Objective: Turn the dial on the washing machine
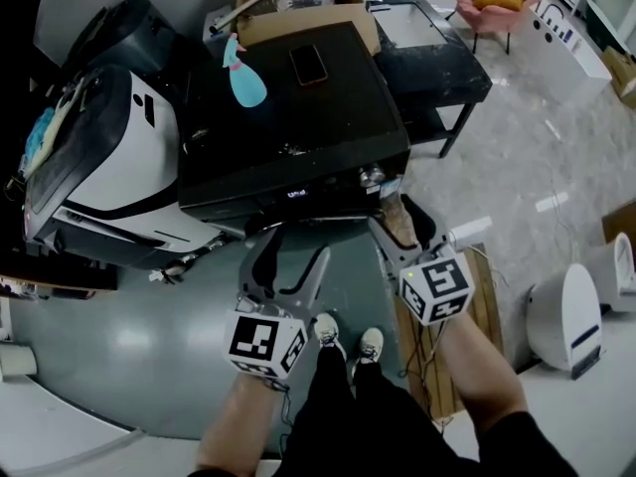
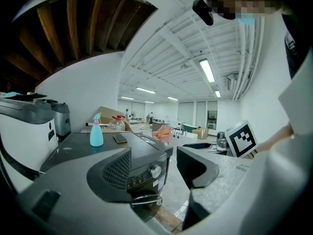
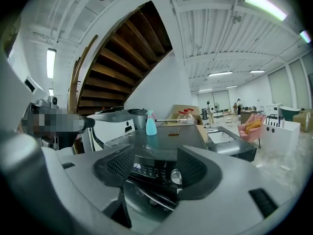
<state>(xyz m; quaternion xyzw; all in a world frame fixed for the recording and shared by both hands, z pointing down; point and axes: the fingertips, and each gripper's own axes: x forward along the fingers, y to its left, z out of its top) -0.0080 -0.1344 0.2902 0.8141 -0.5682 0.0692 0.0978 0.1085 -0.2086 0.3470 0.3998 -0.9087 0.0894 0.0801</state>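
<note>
The dial [image 3: 176,176] is found at the right end of the washing machine's [image 1: 298,117] near front panel. The right gripper [image 1: 405,229] and left gripper [image 1: 291,266] are held just short of it, jaws spread, nothing pinched.

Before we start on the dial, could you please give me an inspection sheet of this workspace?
Surface: washing machine top, dark, flat.
Job's things: dial on front panel, untouched.
Clutter: blue spray bottle and phone on top; cardboard box behind.
Grippers: left claw and right claw open, empty, short of the panel.
Cables: white leads on wooden pallet.
Surroundings: black table, pink chair, white appliance.
</note>
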